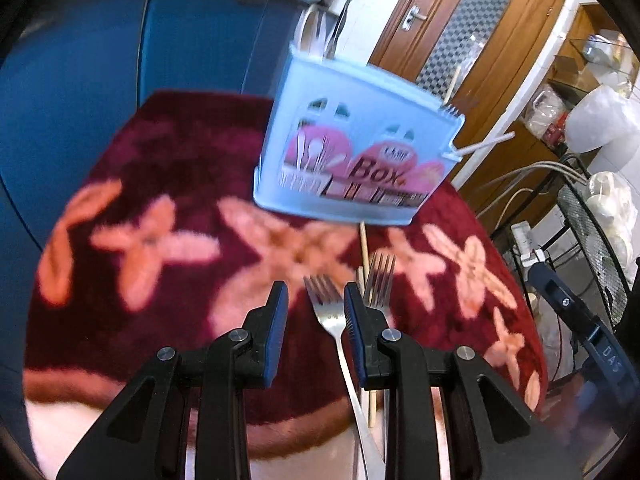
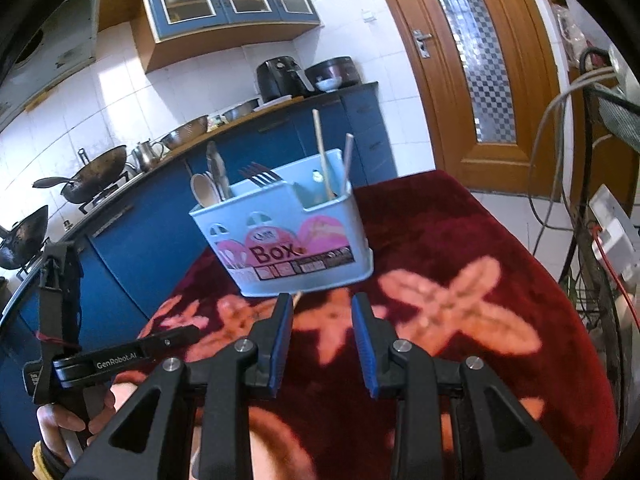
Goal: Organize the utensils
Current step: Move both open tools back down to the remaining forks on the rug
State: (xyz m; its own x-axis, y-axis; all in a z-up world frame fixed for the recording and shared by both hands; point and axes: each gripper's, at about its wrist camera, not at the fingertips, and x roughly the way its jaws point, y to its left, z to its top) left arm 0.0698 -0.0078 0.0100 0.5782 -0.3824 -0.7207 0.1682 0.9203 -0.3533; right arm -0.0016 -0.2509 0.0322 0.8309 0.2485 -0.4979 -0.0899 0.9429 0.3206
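Observation:
A light blue utensil box (image 1: 352, 152) with a pink "Box" label stands on the dark red flowered cloth (image 1: 160, 160). In the right wrist view the box (image 2: 288, 240) holds spoons, a fork (image 2: 260, 174) and chopsticks (image 2: 322, 152). Two loose forks lie on the cloth, one (image 1: 326, 304) seen between my left gripper's fingers, the other (image 1: 380, 276) just right of them. A wooden chopstick (image 1: 364, 252) lies alongside. My left gripper (image 1: 316, 304) hovers open over the first fork, its pads apart from it. My right gripper (image 2: 323, 316) is open and empty, short of the box.
A hand (image 2: 68, 420) holds the left gripper's body (image 2: 116, 356) at lower left. Blue kitchen cabinets (image 2: 132, 248) with woks and bowls stand behind the table. A wooden door (image 2: 480, 80) is at right, with cables and a fan guard (image 1: 592, 248) past the table's right edge.

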